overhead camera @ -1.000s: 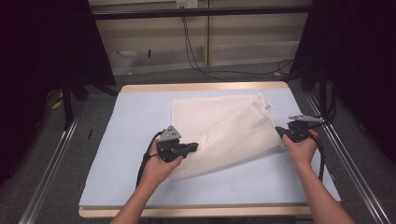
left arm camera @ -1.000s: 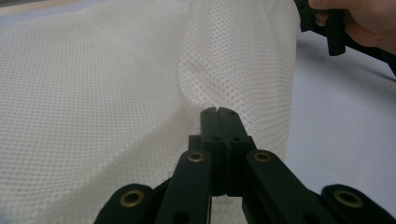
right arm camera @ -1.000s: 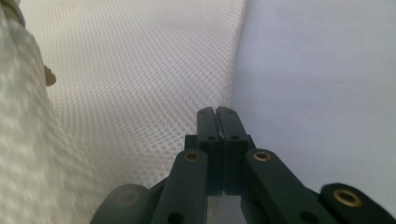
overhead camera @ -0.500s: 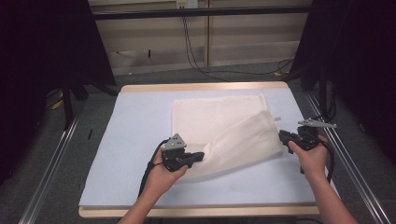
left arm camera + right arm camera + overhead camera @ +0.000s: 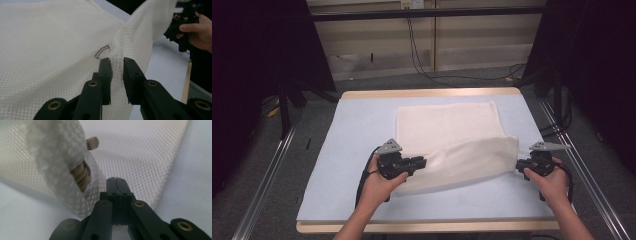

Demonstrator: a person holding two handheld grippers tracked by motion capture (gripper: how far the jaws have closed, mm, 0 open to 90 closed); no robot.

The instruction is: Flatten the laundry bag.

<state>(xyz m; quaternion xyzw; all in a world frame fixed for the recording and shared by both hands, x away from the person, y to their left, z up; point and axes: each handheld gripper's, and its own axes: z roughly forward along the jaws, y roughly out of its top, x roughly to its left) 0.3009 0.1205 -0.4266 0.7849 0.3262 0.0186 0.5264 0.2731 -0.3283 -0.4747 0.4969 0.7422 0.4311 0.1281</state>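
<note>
Now left claw (image 5: 117, 62) just parting off mesh cloth (image 5: 452, 132) — right claw (image 5: 117, 182) apparently pinching hem, pulled outward.

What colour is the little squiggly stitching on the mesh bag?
Dark brown, on the cream-white mesh bag. The stitching shows best in the left gripper view, just above the jaws.

Near cloth fold (image 5: 50, 157) blurred in the right gripper view, toggle (image 5: 82, 176) soft, right gripper (image 5: 117, 182) bases cropped below, cloth (image 5: 50, 50) cut at left, far hand (image 5: 198, 32) clipped at right.

Mesh bag (image 5: 452, 142) on table (image 5: 337, 150), btwn left gripper (image 5: 421, 162) & right gripper (image 5: 520, 164).
</note>
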